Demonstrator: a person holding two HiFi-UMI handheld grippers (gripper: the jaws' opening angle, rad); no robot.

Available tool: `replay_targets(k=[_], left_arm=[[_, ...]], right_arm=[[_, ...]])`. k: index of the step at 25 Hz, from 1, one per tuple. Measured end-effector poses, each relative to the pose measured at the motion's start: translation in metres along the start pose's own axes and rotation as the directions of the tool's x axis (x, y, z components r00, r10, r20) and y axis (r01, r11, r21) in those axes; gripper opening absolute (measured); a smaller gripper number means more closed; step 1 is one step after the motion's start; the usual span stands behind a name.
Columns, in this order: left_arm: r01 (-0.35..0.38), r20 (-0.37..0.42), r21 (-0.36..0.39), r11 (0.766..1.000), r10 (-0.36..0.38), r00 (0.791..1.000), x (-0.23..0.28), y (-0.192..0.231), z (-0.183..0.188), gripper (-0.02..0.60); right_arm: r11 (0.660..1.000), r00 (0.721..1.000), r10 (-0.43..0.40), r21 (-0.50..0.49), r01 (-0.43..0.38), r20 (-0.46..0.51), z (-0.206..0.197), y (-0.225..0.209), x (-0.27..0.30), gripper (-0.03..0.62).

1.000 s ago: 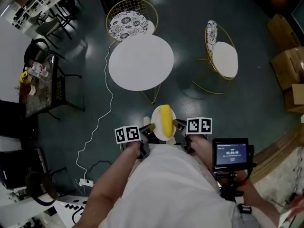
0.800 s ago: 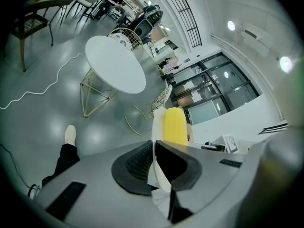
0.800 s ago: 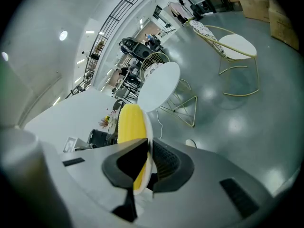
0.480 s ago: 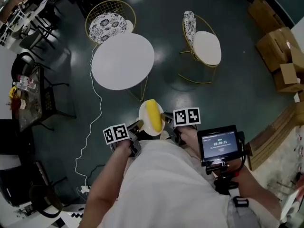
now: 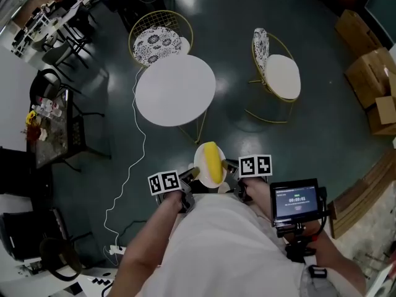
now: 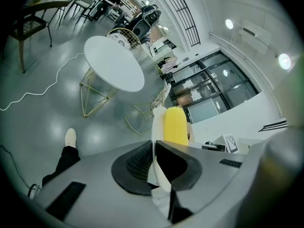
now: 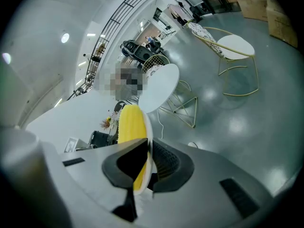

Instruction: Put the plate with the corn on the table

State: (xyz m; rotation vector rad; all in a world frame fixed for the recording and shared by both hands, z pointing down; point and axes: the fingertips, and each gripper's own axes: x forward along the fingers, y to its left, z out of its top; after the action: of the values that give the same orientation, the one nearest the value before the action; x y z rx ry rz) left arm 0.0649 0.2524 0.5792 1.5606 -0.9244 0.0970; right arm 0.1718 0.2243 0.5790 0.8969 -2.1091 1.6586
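1. At the far left of the head view, a dark side table [image 5: 52,129] carries flowers and small items. A white cable [image 5: 137,159] snakes over the dark floor beside it.
2. The round white table [image 5: 176,90] stands well ahead of the person, its top bare. A gold wire chair with a patterned cushion [image 5: 159,42] sits just behind it.
3. The left gripper [image 5: 189,176] clamps the left rim of the plate [image 5: 201,166]. In the left gripper view its two dark jaws [image 6: 154,163] close on the thin white plate edge [image 6: 156,137], one above and one below.
4. The plate is held in the air close to the person's body, between the two grippers and short of the table. The yellow corn [image 5: 213,159] lies lengthwise across it.
5. The right gripper [image 5: 230,166] pinches the opposite rim. In the right gripper view its jaws [image 7: 148,165] bite the plate edge [image 7: 149,137], with the corn [image 7: 129,122] resting just above the upper jaw.
6. A second gold chair with a plain white seat [image 5: 283,76] stands to the right of the table.
7. A small screen [image 5: 297,200] is mounted near the person's right arm.
8. Cardboard boxes [image 5: 371,73] sit at the far right edge.
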Motion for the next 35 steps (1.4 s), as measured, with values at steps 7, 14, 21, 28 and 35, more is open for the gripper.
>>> replay_targets(k=[7, 14, 21, 28, 35], left_arm=[[-0.002, 0.004, -0.009, 1.0, 0.002, 1.0, -0.001, 0.003, -0.004, 0.029], [0.003, 0.006, -0.008, 1.0, -0.003, 1.0, -0.001, 0.002, 0.0, 0.029], [-0.002, 0.007, -0.003, 1.0, 0.002, 1.0, -0.001, 0.001, 0.001, 0.031], [-0.004, 0.008, -0.005, 1.0, 0.004, 1.0, 0.003, -0.001, 0.007, 0.031], [0.014, -0.005, -0.024, 1.0, -0.014, 1.0, 0.001, 0.001, 0.01, 0.031]], right_arm=[[1.0, 1.0, 0.003, -0.008, -0.003, -0.004, -0.003, 0.001, 0.0, 0.043], [1.0, 1.0, 0.003, -0.003, -0.003, -0.002, 0.0, 0.002, 0.0, 0.043], [1.0, 1.0, 0.008, 0.001, -0.008, -0.004, 0.002, 0.003, 0.001, 0.043], [1.0, 1.0, 0.01, 0.005, -0.01, -0.001, 0.01, 0.001, 0.002, 0.043], [1.0, 1.0, 0.002, 0.02, -0.002, -0.005, 0.01, 0.003, 0.004, 0.043]])
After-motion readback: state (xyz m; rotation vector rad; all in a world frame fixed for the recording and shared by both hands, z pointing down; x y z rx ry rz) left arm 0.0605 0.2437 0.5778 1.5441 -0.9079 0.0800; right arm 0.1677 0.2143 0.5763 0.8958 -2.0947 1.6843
